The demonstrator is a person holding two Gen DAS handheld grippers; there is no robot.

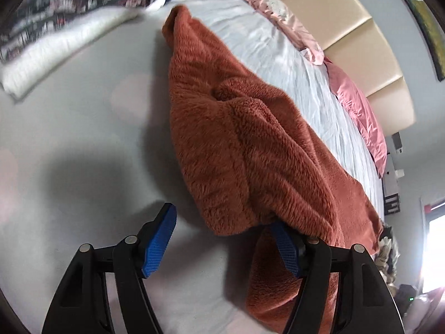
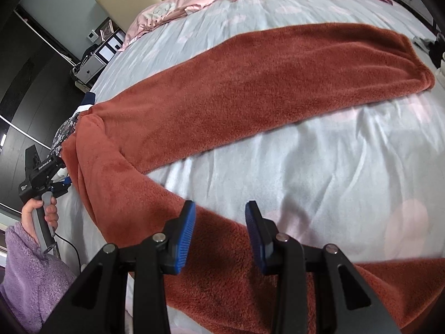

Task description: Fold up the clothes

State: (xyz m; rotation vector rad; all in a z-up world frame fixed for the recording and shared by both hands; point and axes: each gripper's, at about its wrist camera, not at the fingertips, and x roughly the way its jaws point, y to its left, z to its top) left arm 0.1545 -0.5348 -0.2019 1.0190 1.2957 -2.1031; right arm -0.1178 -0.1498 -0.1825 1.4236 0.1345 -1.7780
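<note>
1. The left tongs (image 1: 224,236) have black plastic arms, angular and linked, with triangular recesses in the outer pieces.
2. Round silver pins sit at each pivot of those arms.
3. Their pads (image 1: 160,240) are bright blue with a fine ribbed, gridded texture.
4. The right tongs (image 2: 219,233) are built the same: black arms, silver pins, blue ribbed pads (image 2: 185,239).
5. From the right wrist view, the left tool's body is a black block with small white lettering, on a grey handle with a grey trigger lever.
6. A thin black cable trails from the base of that handle.
7. The person's hand (image 2: 39,213) emerges from a fluffy lilac fleece sleeve (image 2: 33,272).
</note>
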